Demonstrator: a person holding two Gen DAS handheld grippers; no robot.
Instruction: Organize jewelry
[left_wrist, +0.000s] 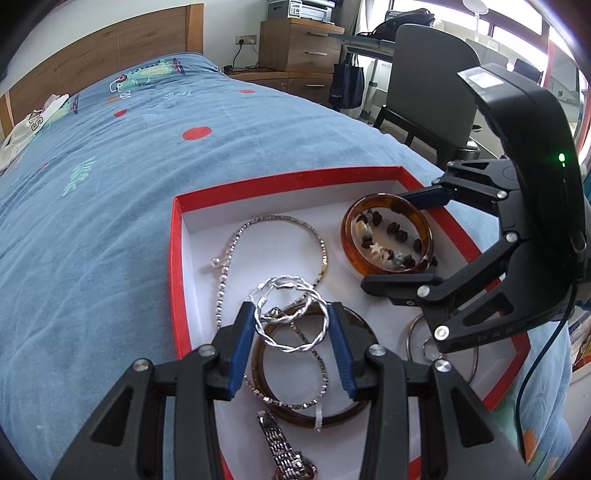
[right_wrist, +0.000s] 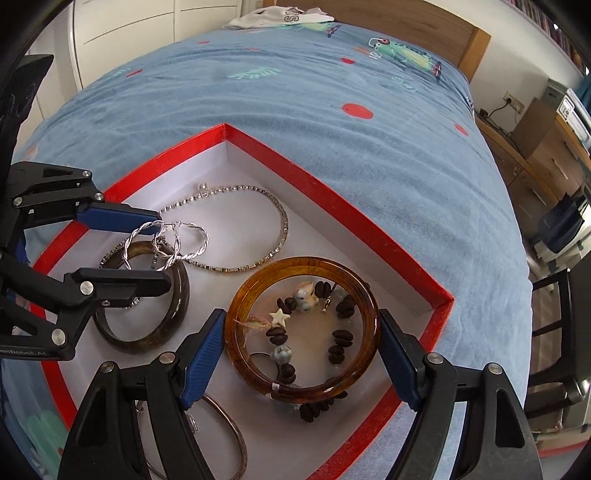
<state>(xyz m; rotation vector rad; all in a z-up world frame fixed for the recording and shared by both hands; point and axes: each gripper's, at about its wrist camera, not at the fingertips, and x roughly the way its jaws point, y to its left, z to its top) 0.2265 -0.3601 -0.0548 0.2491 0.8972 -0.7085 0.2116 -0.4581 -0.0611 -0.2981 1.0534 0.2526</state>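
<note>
A red box with a white floor (left_wrist: 177, 258) (right_wrist: 332, 206) lies on the bed and holds the jewelry. My left gripper (left_wrist: 293, 326) (right_wrist: 162, 251) is shut on twisted silver hoop earrings (left_wrist: 291, 317) (right_wrist: 177, 243), held above a dark brown bangle (left_wrist: 314, 413) (right_wrist: 147, 336). My right gripper (right_wrist: 303, 350) (left_wrist: 399, 240) is open, its fingers either side of an amber bangle (right_wrist: 306, 391) (left_wrist: 351, 240) that rings a brown bead bracelet (right_wrist: 343, 339) (left_wrist: 395, 232). A rhinestone chain (left_wrist: 280, 221) (right_wrist: 280, 229) lies behind.
A silver watch (left_wrist: 288, 454) and thin metal bangles (left_wrist: 410, 332) (right_wrist: 236, 435) lie in the box's near part. The blue bedspread (left_wrist: 110, 221) surrounds the box. A dark chair (left_wrist: 432, 81) and wooden drawers (left_wrist: 299, 48) stand beyond the bed.
</note>
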